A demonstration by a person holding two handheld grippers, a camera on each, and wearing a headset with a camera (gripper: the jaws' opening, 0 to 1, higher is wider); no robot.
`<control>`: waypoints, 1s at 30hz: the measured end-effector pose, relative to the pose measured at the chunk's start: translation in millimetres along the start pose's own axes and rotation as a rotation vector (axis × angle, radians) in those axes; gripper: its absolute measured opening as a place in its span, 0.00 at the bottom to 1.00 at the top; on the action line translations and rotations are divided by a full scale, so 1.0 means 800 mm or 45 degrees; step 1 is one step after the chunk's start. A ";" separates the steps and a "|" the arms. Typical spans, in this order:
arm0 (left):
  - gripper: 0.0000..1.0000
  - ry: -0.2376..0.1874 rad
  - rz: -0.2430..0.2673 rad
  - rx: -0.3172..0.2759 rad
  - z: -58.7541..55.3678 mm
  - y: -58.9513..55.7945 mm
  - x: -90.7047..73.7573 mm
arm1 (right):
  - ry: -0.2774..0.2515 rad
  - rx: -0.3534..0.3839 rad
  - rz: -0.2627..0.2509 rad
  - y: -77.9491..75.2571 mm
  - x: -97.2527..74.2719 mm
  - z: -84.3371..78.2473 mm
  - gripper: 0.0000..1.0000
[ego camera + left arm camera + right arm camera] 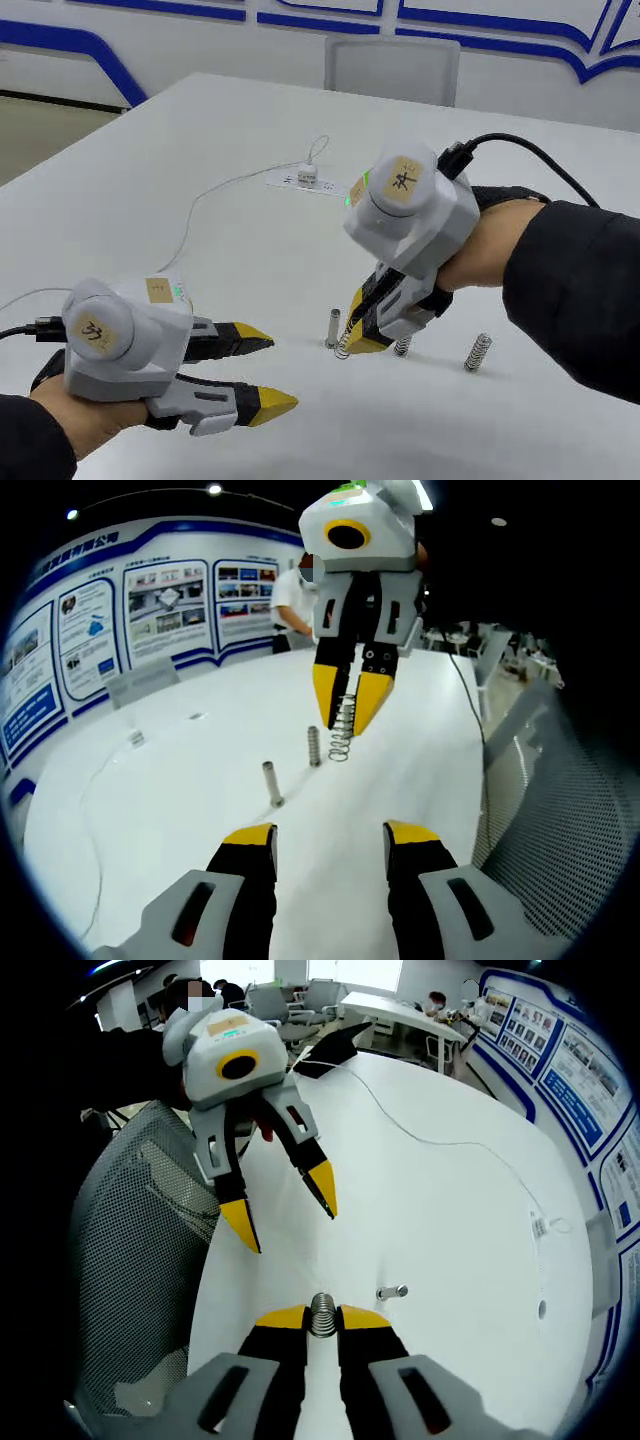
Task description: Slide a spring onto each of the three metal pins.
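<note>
Head view, my right gripper at centre pinching a spring beside a pin, my left gripper lower left, spread

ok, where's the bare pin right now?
Head view, lower centre: the bare pin stands just left of the right hand-held gripper, whose jaws pinch a spring beside it.

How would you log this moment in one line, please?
right gripper: shut on spring | left gripper: open, holding nothing | metal pin: bare, beside held spring | another spring: standing apart, untouched
</note>
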State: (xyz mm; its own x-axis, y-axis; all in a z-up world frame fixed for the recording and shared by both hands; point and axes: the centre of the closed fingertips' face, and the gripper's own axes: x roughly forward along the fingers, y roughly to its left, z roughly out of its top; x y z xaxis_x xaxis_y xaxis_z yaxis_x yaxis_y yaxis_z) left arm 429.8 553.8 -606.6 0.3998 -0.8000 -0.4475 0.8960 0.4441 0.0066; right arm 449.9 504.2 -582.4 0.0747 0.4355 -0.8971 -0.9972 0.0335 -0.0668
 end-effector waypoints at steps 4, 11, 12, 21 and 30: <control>0.47 -0.006 0.014 -0.014 -0.001 -0.001 -0.003 | 0.015 0.006 -0.021 -0.016 -0.004 -0.001 0.12; 0.51 -0.022 0.030 -0.046 -0.001 -0.003 0.000 | 0.047 0.006 -0.092 -0.050 -0.006 0.000 0.12; 0.52 -0.024 0.033 -0.047 -0.001 -0.003 0.000 | 0.050 0.009 -0.093 -0.053 -0.005 0.000 0.12; 0.55 -0.009 0.024 -0.049 -0.003 -0.007 0.003 | 0.090 0.043 -0.108 -0.080 0.018 -0.004 0.12; 0.55 -0.006 0.018 -0.056 -0.006 -0.008 0.003 | 0.122 0.066 -0.082 -0.082 0.036 -0.004 0.12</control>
State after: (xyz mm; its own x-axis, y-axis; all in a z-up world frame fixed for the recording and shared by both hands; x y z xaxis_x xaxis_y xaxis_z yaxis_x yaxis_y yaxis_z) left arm 424.2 550.8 -611.7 0.4134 -0.7954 -0.4432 0.8809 0.4726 -0.0266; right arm 517.3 511.4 -605.3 0.1357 0.3428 -0.9296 -0.9888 0.1061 -0.1052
